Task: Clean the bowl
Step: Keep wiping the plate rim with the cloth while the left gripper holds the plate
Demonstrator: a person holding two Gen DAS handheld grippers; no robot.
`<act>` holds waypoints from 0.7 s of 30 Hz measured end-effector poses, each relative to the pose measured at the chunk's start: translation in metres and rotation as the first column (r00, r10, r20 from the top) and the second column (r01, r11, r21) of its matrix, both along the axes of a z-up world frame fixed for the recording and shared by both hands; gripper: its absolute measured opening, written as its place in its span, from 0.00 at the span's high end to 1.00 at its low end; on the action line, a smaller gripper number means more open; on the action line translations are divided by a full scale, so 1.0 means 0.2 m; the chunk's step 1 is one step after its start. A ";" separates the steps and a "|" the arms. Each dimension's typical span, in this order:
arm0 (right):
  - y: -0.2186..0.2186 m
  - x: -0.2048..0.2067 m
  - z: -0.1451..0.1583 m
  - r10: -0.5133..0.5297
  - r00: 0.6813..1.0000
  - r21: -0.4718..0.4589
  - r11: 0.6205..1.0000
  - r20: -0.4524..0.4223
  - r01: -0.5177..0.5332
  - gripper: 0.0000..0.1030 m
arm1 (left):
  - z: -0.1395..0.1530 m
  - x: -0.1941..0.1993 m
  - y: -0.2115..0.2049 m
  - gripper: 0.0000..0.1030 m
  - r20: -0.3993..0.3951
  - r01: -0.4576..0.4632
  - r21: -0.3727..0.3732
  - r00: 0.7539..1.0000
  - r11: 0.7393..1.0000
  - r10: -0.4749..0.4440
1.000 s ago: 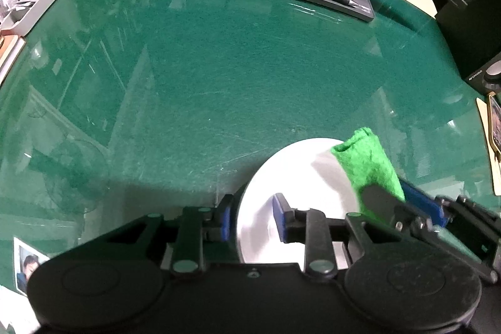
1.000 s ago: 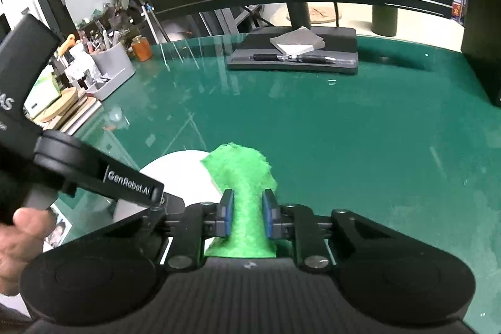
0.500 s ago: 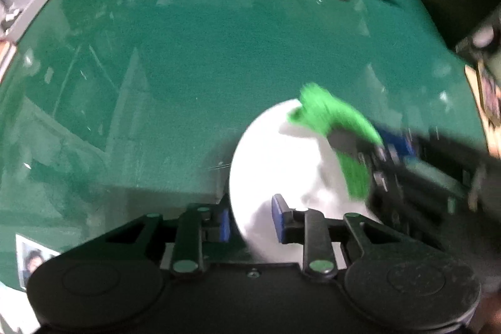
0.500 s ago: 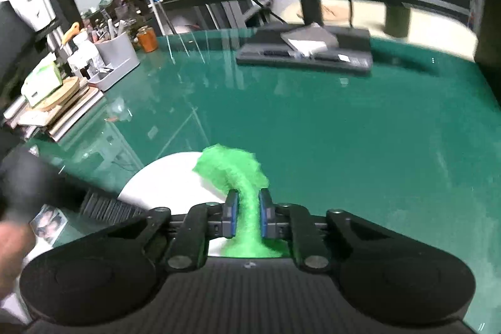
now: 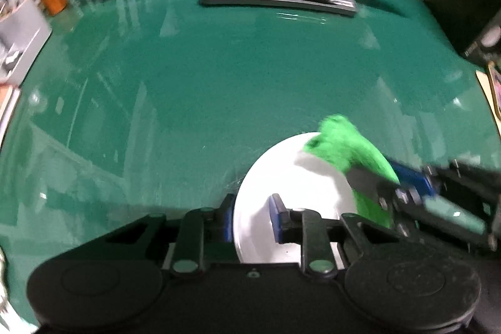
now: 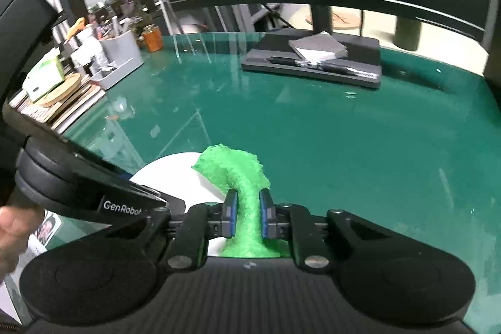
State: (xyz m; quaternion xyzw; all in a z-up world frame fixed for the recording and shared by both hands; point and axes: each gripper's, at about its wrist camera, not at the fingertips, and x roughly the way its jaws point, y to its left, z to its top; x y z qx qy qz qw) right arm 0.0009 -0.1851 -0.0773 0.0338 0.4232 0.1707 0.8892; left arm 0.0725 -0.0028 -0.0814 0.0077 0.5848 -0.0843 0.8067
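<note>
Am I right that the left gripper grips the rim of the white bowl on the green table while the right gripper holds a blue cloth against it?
Not quite: the cloth is green, not blue. The right wrist view shows the right gripper shut on a green cloth. The rest stands: the left gripper grips the white bowl's rim on the green table.

A glossy dark-green glass tabletop (image 6: pixel 344 146) carries a flat dark-grey tray (image 6: pixel 316 61) at its far side, with a grey-covered notepad (image 6: pixel 317 47) and a black pen (image 6: pixel 322 63) lying on it. At the far left stand a pale grey plastic desk organiser (image 6: pixel 120 58) and, just beside it, a small orange jar (image 6: pixel 152 39). A round wooden coaster (image 6: pixel 62 89) lies on stacked books (image 6: pixel 75 107).
</note>
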 end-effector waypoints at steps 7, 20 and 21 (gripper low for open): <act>-0.03 -0.16 0.04 -0.027 0.999 0.031 0.999 -0.017 0.028 0.76 | -0.01 -0.01 0.01 0.77 -0.007 -0.015 -0.012 1.000 1.000 0.015; -0.02 -0.10 0.01 -0.047 0.999 0.020 0.999 -0.021 0.047 0.83 | -0.02 -0.01 0.03 0.74 -0.017 -0.029 -0.025 0.999 0.999 0.028; -0.02 -0.13 0.02 -0.044 0.999 0.026 0.999 -0.030 0.044 0.82 | -0.02 -0.01 0.02 0.74 -0.017 -0.027 -0.023 1.000 0.999 0.027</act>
